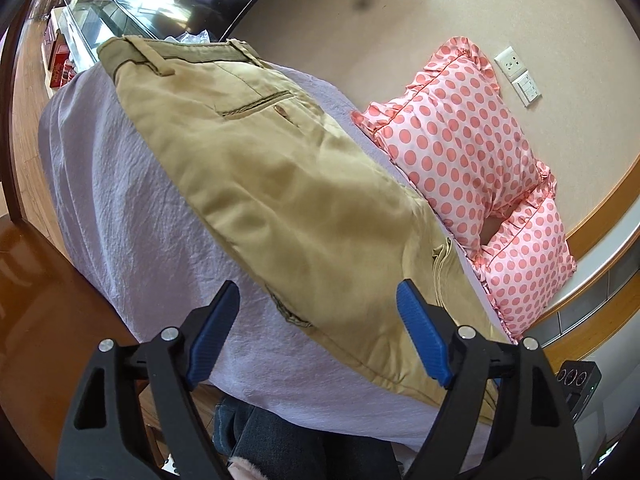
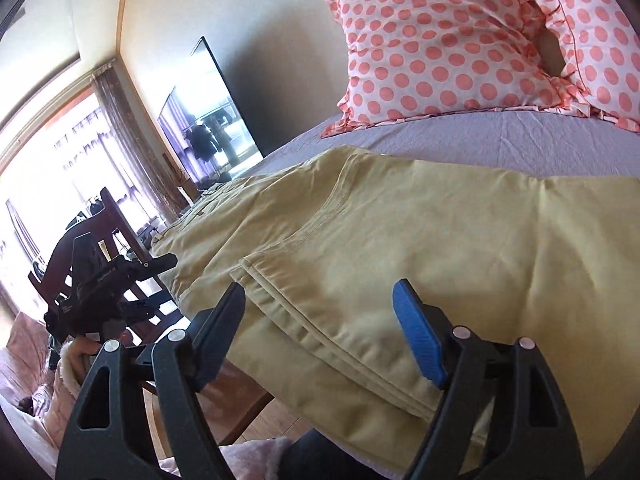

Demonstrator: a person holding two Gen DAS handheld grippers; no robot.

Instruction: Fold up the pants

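Khaki pants (image 1: 280,184) lie on a bed with a lilac sheet (image 1: 112,216), waistband at the far end. They look folded over: in the right wrist view the leg hems (image 2: 320,336) rest on top of the pants (image 2: 440,248). My left gripper (image 1: 318,308) is open and empty, above the near edge of the pants. My right gripper (image 2: 320,312) is open and empty, its jaws either side of the hems, just above them. The left gripper also shows in the right wrist view (image 2: 148,284), off the bed's left side.
Two pink polka-dot pillows (image 1: 460,140) lie beyond the pants against the wall; they also show in the right wrist view (image 2: 440,40). A television (image 2: 208,120) stands at the bed's far end. A dark wooden chair (image 2: 120,248) is beside the bed. Wooden floor lies below.
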